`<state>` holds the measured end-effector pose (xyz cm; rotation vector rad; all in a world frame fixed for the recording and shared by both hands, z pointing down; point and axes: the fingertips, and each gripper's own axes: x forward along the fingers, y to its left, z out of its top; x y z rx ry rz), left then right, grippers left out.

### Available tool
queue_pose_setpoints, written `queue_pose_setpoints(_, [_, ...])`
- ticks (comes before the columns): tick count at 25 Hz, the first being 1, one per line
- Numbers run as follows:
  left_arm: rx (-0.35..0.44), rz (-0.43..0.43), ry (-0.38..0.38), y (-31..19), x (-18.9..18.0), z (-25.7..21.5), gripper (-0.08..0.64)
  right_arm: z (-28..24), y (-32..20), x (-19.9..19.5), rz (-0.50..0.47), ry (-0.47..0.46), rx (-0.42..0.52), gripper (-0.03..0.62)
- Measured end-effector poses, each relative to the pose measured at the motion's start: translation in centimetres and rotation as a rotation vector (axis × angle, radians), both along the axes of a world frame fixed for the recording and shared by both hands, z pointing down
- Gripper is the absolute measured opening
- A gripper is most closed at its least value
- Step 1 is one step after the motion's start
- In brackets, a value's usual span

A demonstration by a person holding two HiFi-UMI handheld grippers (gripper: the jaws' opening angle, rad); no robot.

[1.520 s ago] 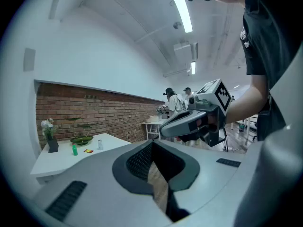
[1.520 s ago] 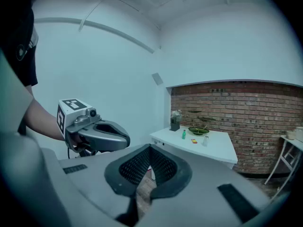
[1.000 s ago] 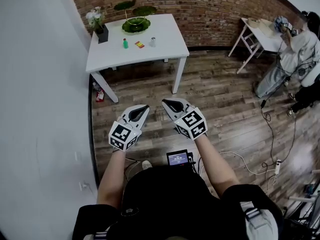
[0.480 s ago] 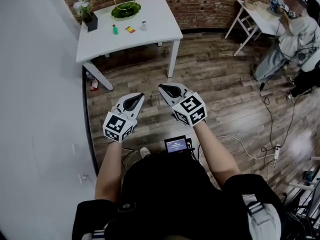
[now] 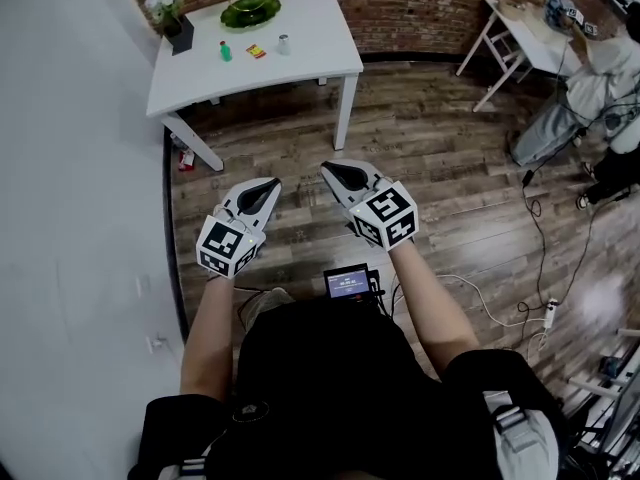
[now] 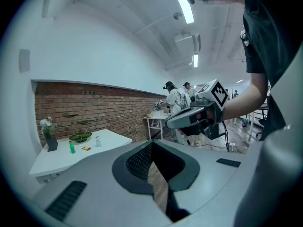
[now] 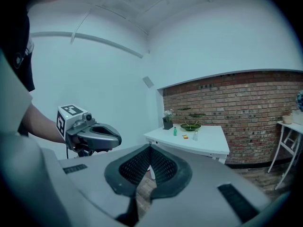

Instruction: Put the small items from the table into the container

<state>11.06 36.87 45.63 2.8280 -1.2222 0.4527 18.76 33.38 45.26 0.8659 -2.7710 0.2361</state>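
Left claw: jaws pressed together with nothing between them. Points toward the worktop and hangs well short of its near edge, over the wooden floor.

Right claw: closed and empty too. Sits just beside the left one, about as far from the worktop and aimed the same way.

On the worktop, toward its back half, in a loose row and apart from one another:
- green bottle, upright, on the left
- yellow-and-red packet, lying flat in the middle
- small pale jar, upright, on the right

Behind that row, at the worktop's far edge: green dish with leaf-shaped tiers above it. Holds none of the three small items.

At the worktop's far left corner: flower pot with white blooms.

Directly behind the worktop: brick wall.

Off to the worktop's right, along the same wall: second table, with a person beside it.

Farther from the worktop than both claws, at the wearer's waist: small screen, lit.
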Motion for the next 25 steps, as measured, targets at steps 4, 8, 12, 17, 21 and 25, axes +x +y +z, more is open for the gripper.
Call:
queue_pose_setpoints(4, [-0.008,-0.045,-0.002,-0.3,-0.8,0.4,0.002,1.0,-0.8,1.0,-0.001,-0.005,-0.022,0.008])
queue_pose_setpoints(8, [-0.026,-0.059,0.001,-1.7,-1.6,1.8,0.002,1.7,-2.1,0.6,-0.005,-0.018,-0.030,0.008])
queue_pose_setpoints(12, [-0.022,-0.051,0.007,-4.6,-2.4,2.3,0.002,2.3,-4.9,-0.1,0.011,-0.016,-0.039,0.008])
queue_pose_setpoints(17, [-0.023,-0.029,0.030,-9.3,-5.1,2.6,0.002,2.3,-9.3,-3.2,0.020,-0.002,-0.042,0.008])
queue_pose_setpoints(21, [-0.036,0.002,0.041,-12.9,-7.6,2.8,0.002,2.1,-12.7,-6.0,0.037,0.005,-0.047,0.008])
queue_pose_setpoints(25, [-0.039,0.030,0.055,-16.0,-10.4,2.5,0.002,2.0,-15.8,-8.6,0.072,0.014,-0.054,0.008])
